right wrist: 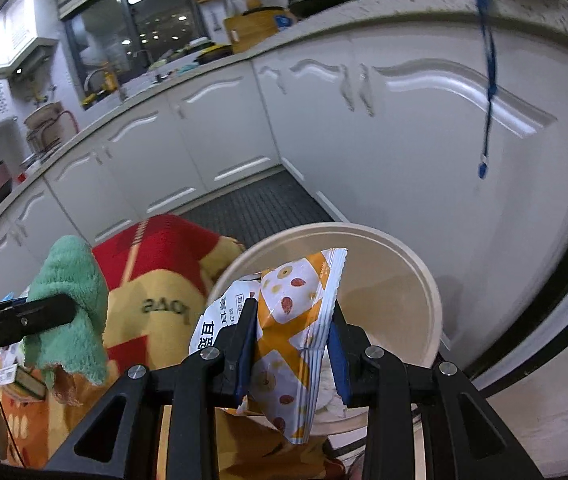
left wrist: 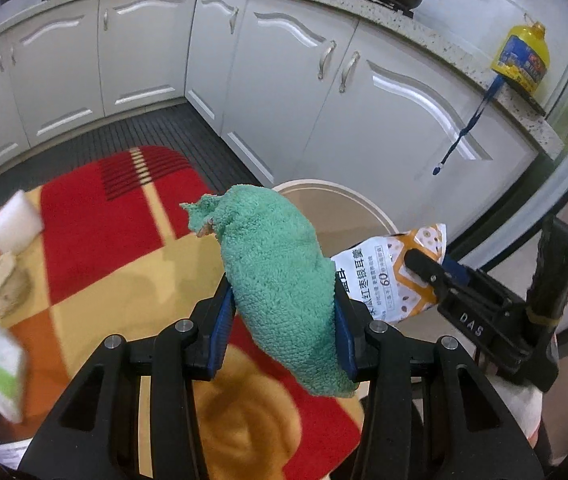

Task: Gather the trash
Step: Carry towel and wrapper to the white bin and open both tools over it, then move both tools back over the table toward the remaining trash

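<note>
One green terry cloth [left wrist: 280, 280]; one orange-and-white foil snack packet [right wrist: 296, 328]; one round cream plastic bin [right wrist: 430, 280] at two o'clock; one yellow oil jug [left wrist: 522, 56].

Red rug [left wrist: 96, 216], white cabinets [left wrist: 284, 92]

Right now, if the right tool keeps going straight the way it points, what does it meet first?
Most likely the beige bin. The right tool, shut on the snack packet, points down into its open mouth, so the packet's top would probably enter first. Depth is unclear; the white cabinet door lies beyond.
</note>
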